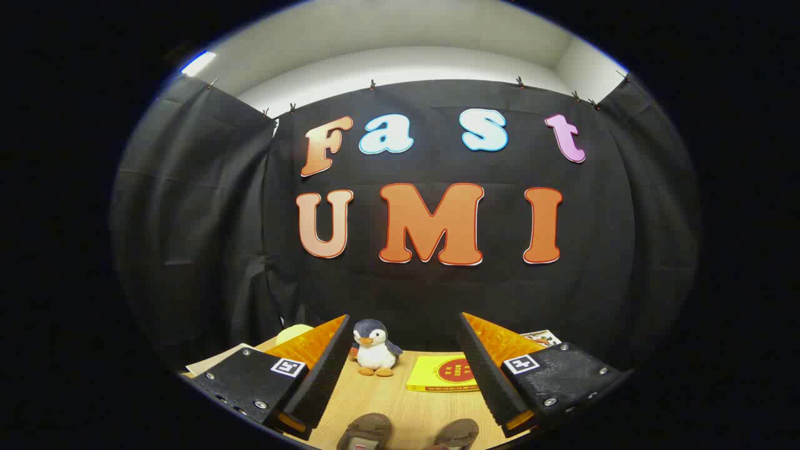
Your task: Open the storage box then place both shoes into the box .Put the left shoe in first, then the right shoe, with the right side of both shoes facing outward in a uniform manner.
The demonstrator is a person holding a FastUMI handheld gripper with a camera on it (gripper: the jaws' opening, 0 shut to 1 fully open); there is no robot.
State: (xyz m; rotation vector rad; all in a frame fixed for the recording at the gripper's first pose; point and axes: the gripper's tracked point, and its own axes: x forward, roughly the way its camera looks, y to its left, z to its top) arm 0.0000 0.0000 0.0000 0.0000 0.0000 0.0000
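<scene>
Hovering hand-held gripper (403,375), fingers apart above table (400,406); shoes (365,431) below.

Two brown shoes, the left shoe (365,431) and the right shoe (458,432), lie on the table (400,403) between the fingers of the gripper (403,365), but only their near ends show, the rest being cut off below. A yellow box (440,374) beyond the fingers is partly covered by the right finger (484,375), and its round red mark is too small to make out. Behind the left finger (322,369) sits a pale yellow round thing (294,333), possibly a ball, mostly hidden, and a printed card (542,338) peeks out behind the right finger.
</scene>
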